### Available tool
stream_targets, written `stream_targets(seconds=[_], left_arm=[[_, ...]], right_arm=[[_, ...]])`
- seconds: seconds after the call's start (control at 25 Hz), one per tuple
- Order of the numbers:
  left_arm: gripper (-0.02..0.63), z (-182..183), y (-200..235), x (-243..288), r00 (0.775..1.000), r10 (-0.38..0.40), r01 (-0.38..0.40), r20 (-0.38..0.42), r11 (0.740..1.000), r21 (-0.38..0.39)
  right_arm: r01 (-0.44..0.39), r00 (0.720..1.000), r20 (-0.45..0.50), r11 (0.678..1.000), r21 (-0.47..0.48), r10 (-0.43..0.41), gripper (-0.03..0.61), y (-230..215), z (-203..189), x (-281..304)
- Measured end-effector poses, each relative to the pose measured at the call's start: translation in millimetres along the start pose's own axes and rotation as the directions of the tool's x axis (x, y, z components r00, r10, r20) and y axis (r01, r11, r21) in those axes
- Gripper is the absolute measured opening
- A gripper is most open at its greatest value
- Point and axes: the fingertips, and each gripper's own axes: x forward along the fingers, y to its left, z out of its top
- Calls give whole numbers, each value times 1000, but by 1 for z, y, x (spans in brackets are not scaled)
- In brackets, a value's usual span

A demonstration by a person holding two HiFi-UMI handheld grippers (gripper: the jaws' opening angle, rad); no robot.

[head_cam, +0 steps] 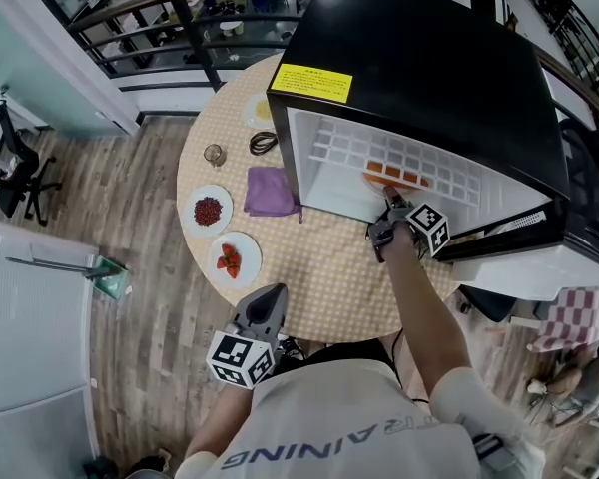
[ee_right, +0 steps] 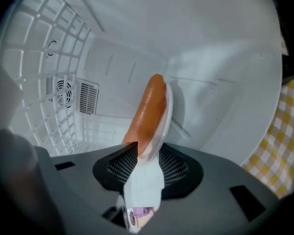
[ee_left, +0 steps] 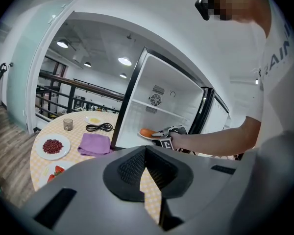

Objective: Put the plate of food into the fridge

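The black fridge (head_cam: 419,58) stands open on the round table, its white inside facing me. A white plate (ee_right: 167,106) with an orange sausage (ee_right: 149,106) sits just inside the fridge, seen edge-on in the right gripper view. My right gripper (ee_right: 144,153) reaches into the fridge mouth with the plate's rim between its jaws; the pads stand slightly apart from it, open. From the head view the plate (head_cam: 394,176) lies on the fridge floor ahead of the right gripper (head_cam: 390,206). My left gripper (head_cam: 268,302) hangs near the table's front edge, shut and holding nothing.
On the checked tablecloth (head_cam: 329,277) left of the fridge lie a purple cloth (head_cam: 270,190), a plate of red beans (head_cam: 208,210), a plate of strawberries (head_cam: 234,257), a glass (head_cam: 214,154) and a black cable (head_cam: 264,143). The fridge door (head_cam: 569,267) hangs open at the right.
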Motion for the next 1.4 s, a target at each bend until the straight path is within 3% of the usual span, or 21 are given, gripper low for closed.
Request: stream_targets(seconds=[0.24,0.32,0.48,0.56,0.64,0.8,0.96,1.16,1.24,1.4], left_arm=[[9,0,1,0,1000,0,0,3,1000,-2],[9,0,1,0,1000,-4,4,4,1000,-5],[9,-1,0,-2,1000,-13,13,4,1000,-9],[9,-2,0,-4,1000,-14,14,7,1000,-12],[9,-2,1,-5,1000,-13,14,12,1000,-14],[9,0,4,-10,1000,-14,14,20,1000,-13],[9,8,5,-15,998,-29,32,51,998,-46],[9,26,-16,-14,995,-61,62,76,998,-7],[9,33,-17,-9,994,-75,73,76,997,28],[9,44,-9,-8,991,-97,92,93,994,64]], right_arm=[[41,994,-92,973,-226,-64,181,3,-7,0],[61,984,-139,937,-343,-115,203,2,-14,0],[98,947,-196,810,-578,-254,210,-2,-28,-1],[104,937,-206,787,-608,-283,210,-4,-32,-4],[107,931,-218,792,-600,-292,210,-6,-35,-9],[60,950,-212,802,-594,-228,182,6,-41,-29],[-17,977,-170,749,-662,-128,41,27,-52,-58],[-182,968,-252,692,-699,-1,21,52,-73,-114],[-222,965,-260,637,-738,35,20,66,-81,-133],[-248,967,-244,489,-836,72,20,85,-106,-164]])
